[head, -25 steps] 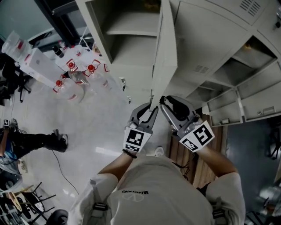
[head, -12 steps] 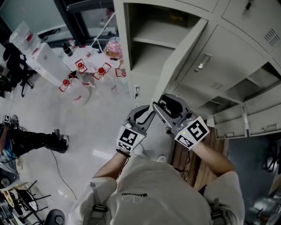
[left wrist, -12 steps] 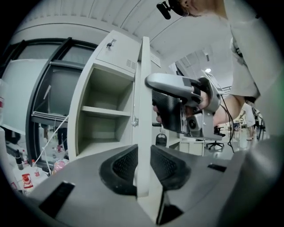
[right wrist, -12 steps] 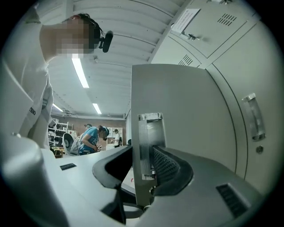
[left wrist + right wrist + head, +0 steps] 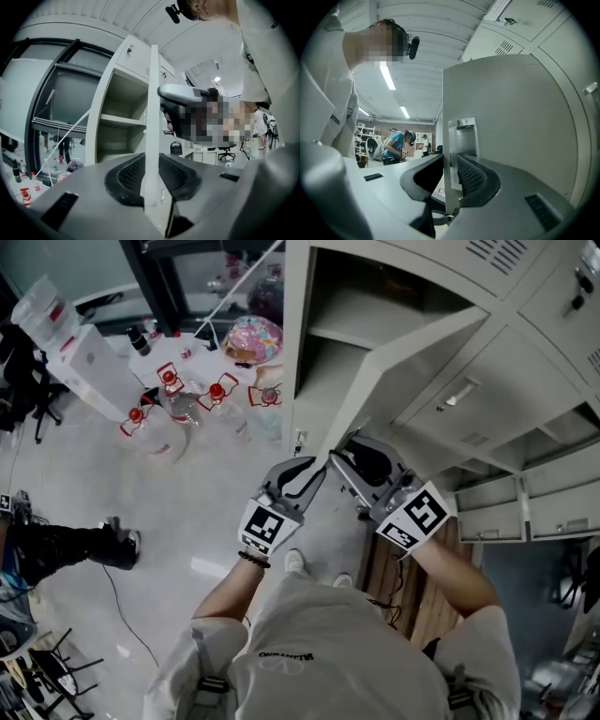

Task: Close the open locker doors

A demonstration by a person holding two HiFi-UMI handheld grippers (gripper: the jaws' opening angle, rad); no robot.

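Metal on both sides of me: the locker door (image 5: 403, 371) is a thin, flat slab of pale grey sheet steel, standing part-way open from its compartment. I've got its free edge from both sides. My left gripper (image 5: 309, 472) has its black ribbed pads pressed on the narrow edge, which runs straight up between the jaws in the left gripper view (image 5: 152, 117). My right gripper (image 5: 345, 463) is just beside the left, and its jaws have just been closing. In the right gripper view they sit clamped on the same edge, one mesh-textured pad against the small rectangular latch plate (image 5: 463, 140) set into the door's smooth inner face (image 5: 511, 117). Both grippers point level, their rounded grey shells almost touching, and the marker cubes (image 5: 263, 526) face up at my head. Behind the door, the compartment gapes, one flat shelf (image 5: 347, 334) across it. A neighbouring door is flush, with a small metal handle (image 5: 459, 395). On the glossy floor stand clear plastic bottles (image 5: 169, 399) with red caps.
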